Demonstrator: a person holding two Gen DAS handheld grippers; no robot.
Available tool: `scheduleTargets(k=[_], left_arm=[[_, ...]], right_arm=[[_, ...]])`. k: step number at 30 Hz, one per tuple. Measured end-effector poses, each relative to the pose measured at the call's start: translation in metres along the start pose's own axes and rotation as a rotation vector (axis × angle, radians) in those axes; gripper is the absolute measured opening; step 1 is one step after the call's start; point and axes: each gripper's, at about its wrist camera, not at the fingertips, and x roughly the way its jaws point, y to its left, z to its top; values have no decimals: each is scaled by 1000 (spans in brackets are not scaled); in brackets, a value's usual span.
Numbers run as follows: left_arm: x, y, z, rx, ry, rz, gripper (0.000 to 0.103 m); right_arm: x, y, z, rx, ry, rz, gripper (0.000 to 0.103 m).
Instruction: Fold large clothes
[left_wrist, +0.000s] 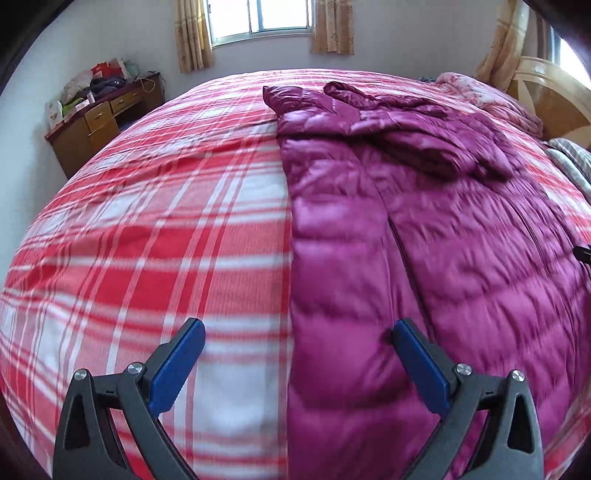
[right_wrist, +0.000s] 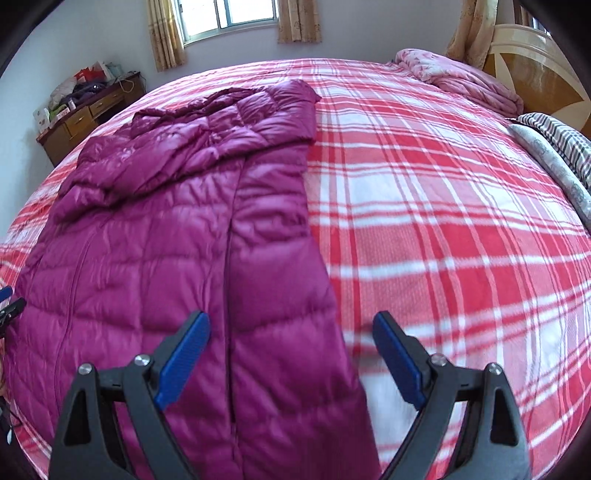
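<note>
Lying lengthwise on the bed (left_wrist: 147, 221), a magenta quilted down coat (left_wrist: 424, 240) stretches away from both cameras toward the window (left_wrist: 258, 18), its upper part bunched into folds at the far end. The left hand-held gripper (left_wrist: 297, 328) hangs above the coat's left edge with its blue fingers (left_wrist: 177, 365) spread wide and gripping nothing: one finger sits over the red plaid bedcover, the other over the puffy fabric. The right hand-held gripper (right_wrist: 291, 321) is likewise released and straddles the coat's right edge, its left finger over the coat and its right finger over the plaid. A folded pink blanket (right_wrist: 461, 81) lies near the headboard (right_wrist: 535, 74), well apart from the coat.
</note>
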Motion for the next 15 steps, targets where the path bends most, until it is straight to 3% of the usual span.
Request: scheduleTargets(k=[10, 13, 15], left_arm=[[-24, 1, -37, 3, 14, -65, 102], [-30, -3, -44, 10, 26, -109, 102], [-33, -5, -49, 18, 32, -135, 102]], right_arm=[[-30, -2, -57, 6, 25, 12, 87], [-38, -2, -69, 11, 32, 25, 79], [-41, -2, -76, 14, 37, 36, 68]])
